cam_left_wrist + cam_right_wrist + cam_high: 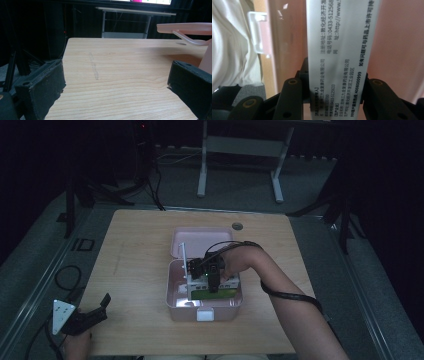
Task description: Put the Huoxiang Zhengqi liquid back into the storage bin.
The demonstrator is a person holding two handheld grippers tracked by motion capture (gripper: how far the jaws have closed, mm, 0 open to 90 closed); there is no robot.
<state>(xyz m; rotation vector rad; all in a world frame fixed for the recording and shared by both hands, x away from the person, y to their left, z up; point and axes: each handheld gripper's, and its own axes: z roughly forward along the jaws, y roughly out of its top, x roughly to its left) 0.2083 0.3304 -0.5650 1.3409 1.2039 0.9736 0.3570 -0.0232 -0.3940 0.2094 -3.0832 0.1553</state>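
A pink plastic box (172, 306) stands open in the middle of the table, its lid (200, 242) folded back behind it. My right gripper (207, 277) reaches down into the box. In the right gripper view its jaws (334, 85) are shut on a white carton (339, 42) printed with black Chinese text, pads pressing on both sides. The box's pink wall (287, 37) and white latch (257, 32) lie behind the carton. My left gripper (100, 310) rests at the table's front left corner, open (115, 87) over bare wood.
Green and white packs (220, 293) lie inside the box. Its white latch (205, 315) faces the person. A round hole (237, 226) marks the tabletop (135, 250) behind the lid. A white table frame (240, 150) stands on the floor beyond.
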